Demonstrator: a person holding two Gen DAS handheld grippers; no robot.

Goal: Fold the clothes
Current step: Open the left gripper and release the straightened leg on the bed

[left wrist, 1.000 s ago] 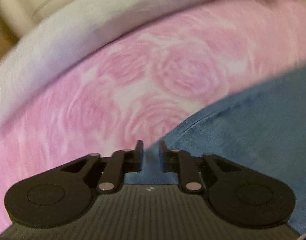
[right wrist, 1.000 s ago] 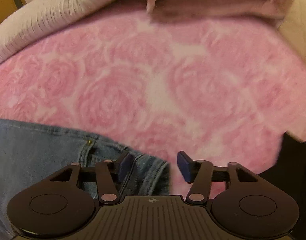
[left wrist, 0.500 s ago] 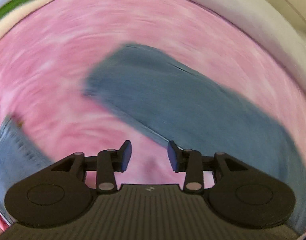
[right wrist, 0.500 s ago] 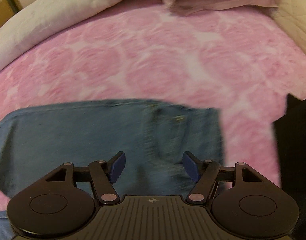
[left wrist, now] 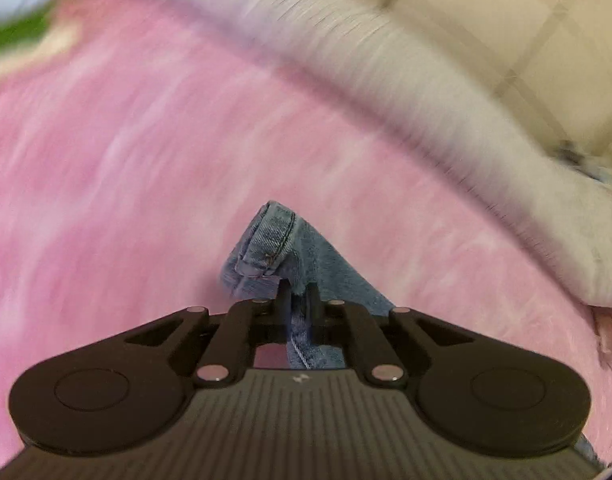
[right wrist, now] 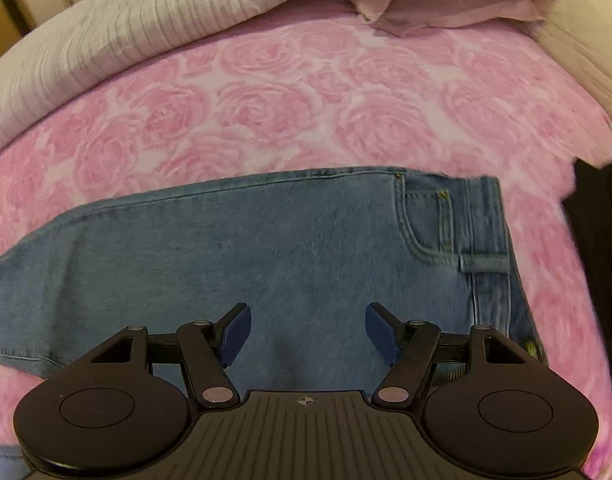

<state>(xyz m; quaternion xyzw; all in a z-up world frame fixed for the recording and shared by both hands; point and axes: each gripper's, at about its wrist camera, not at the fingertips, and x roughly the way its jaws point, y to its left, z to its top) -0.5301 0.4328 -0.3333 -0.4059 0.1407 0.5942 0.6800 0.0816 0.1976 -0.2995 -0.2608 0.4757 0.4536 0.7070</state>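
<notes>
- Left gripper (left wrist: 297,300): jaws clenched on a hemmed end of the jeans (left wrist: 278,248); the stitched hem stands up just beyond the fingertips, and the denim trails back between the jaws.
- Right gripper (right wrist: 308,334): jaws released, holding nothing, hovering above the jeans (right wrist: 266,256), which lie flat on the rose-patterned blanket (right wrist: 266,96); waistband and pocket lie ahead and to the right of the jaws.
- Step in hand, as judged: carrying the gripped end across for a fold. Keep the hem taut and square, align edges, and let the free gripper steady the flat panel.
- Left view is motion-blurred; the fold line cannot be told.
</notes>
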